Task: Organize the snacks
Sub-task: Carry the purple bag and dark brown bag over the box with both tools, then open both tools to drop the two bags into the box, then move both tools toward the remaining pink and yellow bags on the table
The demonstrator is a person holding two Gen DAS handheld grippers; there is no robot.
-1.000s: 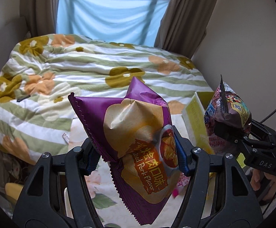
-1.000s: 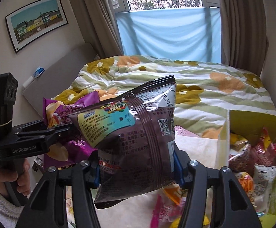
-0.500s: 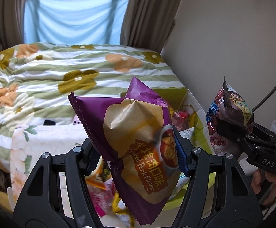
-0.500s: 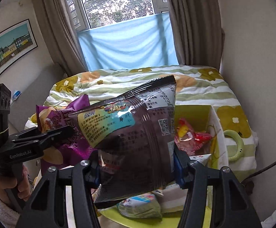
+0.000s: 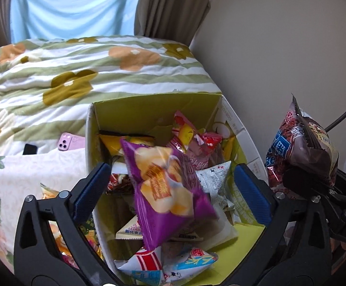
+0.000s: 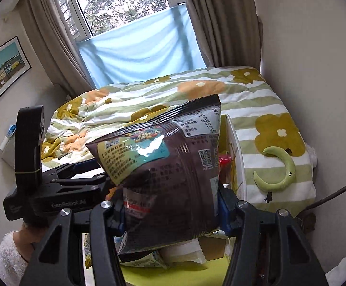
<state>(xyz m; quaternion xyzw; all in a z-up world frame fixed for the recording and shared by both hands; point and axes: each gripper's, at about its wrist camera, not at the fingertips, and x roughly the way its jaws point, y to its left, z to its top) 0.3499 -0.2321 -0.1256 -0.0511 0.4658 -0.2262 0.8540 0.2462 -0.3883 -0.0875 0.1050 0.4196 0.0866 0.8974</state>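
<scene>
With the left hand-held gripper (image 5: pixel 170 190) just sprung wide, the purple bag (image 5: pixel 165 193) drops into the box (image 5: pixel 153 106), while the right hand-held gripper (image 6: pixel 170 211), clenching the brown bag (image 6: pixel 168 174), risks missing an overfilled heap

Bed (image 6: pixel 173 100) under floral quilt; curtained window (image 6: pixel 125 2); framed picture (image 6: pixel 1 71) on wall.

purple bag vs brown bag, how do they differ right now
The purple bag is free between the open left gripper, whose jaws have just opened, blurred above the box; the brown bag is clamped in the right gripper. The purple looks smaller and crumpled, the brown fuller. Both are sealed snack packets.
</scene>
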